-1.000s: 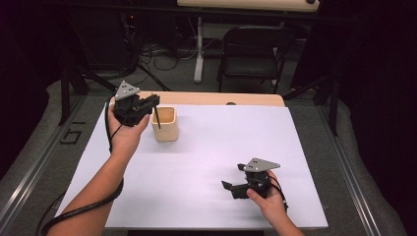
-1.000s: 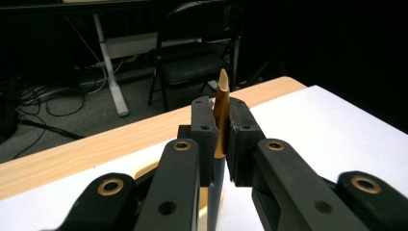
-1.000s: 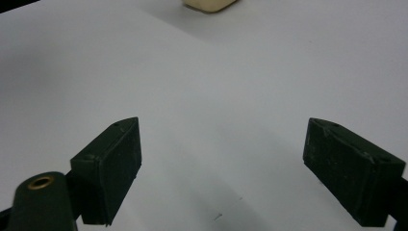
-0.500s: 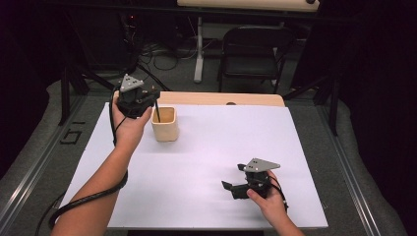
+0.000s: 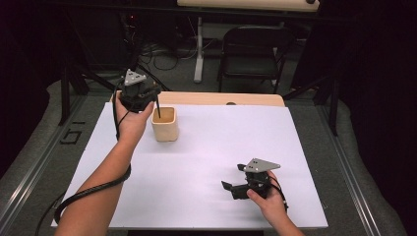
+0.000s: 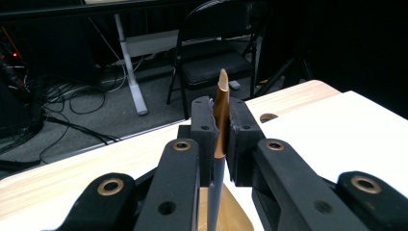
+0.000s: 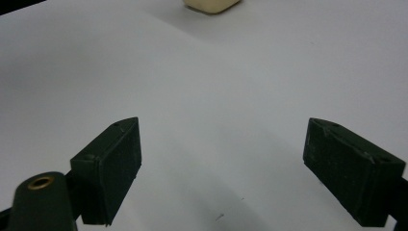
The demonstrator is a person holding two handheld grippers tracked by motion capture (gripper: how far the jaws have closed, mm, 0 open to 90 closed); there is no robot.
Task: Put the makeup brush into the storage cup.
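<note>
Matt black plastic on the left gripper, with brass-coloured metal rivets. Glossy, smooth copper-toned metal on the clamped pen. Smooth matt cream on the cup. Matt white table cover; pale wood at the table edge.

Clamped on the pen, the left gripper has swung from lying level toward three o'clock to upright, carrying the pen over the beige cup.
</note>
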